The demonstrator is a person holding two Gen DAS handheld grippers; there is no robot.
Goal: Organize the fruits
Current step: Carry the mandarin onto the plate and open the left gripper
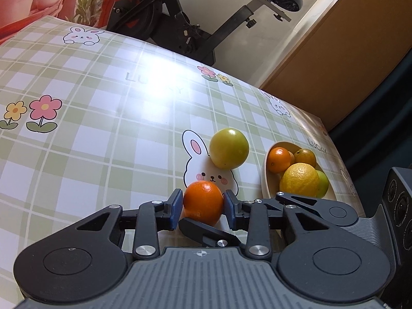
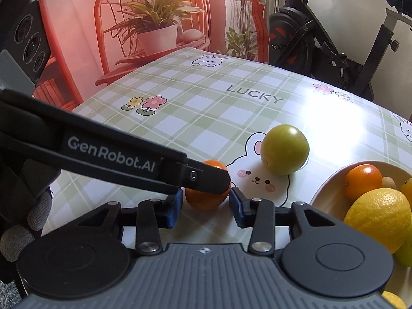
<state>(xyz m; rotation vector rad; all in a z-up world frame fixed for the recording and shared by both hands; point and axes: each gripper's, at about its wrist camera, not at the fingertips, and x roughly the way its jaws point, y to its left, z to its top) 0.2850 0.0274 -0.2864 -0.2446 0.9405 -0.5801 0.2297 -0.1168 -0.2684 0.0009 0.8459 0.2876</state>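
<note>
Your left gripper (image 1: 203,207) clamps the small round orange mandarin (image 1: 203,202) with both blue pads, fruit resting on the green-checked vinyl tablecloth (image 1: 103,139) atop the printed rabbit. Your right gripper (image 2: 206,206) sits just behind it, pads apart, gripping nothing. Cream oval bowl (image 1: 265,182) of citrus waits toward the right edge.

Both views were bright and sharp. A white glare patch washed out the glossy bench (image 1: 154,82) at its far middle in the left wrist view, far right in the right. Fisheye bending curved the bench edges. Fruit cast soft, faint shadows.
</note>
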